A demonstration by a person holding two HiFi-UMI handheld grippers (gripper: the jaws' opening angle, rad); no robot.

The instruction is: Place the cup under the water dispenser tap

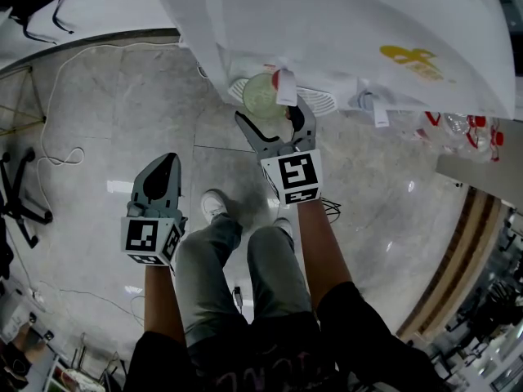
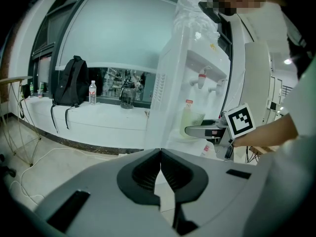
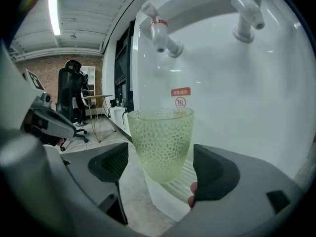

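A pale green dimpled cup (image 3: pixel 160 142) stands upright on the white dispenser's (image 3: pixel 237 93) drip tray (image 3: pixel 183 177), below the red-capped tap (image 3: pixel 160 31). My right gripper (image 3: pixel 159 168) is open around the cup, with a gap showing between each pad and the glass. In the head view the cup (image 1: pixel 261 96) sits just past the right gripper (image 1: pixel 274 121), under the dispenser (image 1: pixel 327 23). My left gripper (image 1: pixel 166 166) hangs shut and empty over the floor, lower left. In the left gripper view its jaws (image 2: pixel 160 174) meet, and the cup (image 2: pixel 191 124) shows beyond them.
A second tap (image 3: pixel 244 14) sits right of the red one. A black backpack (image 2: pixel 71 80) and a water bottle (image 2: pixel 92 92) rest on a white ledge to the left. Cables (image 1: pixel 65 153) trail over the marble floor. The person's legs and shoes (image 1: pixel 216 204) are below the grippers.
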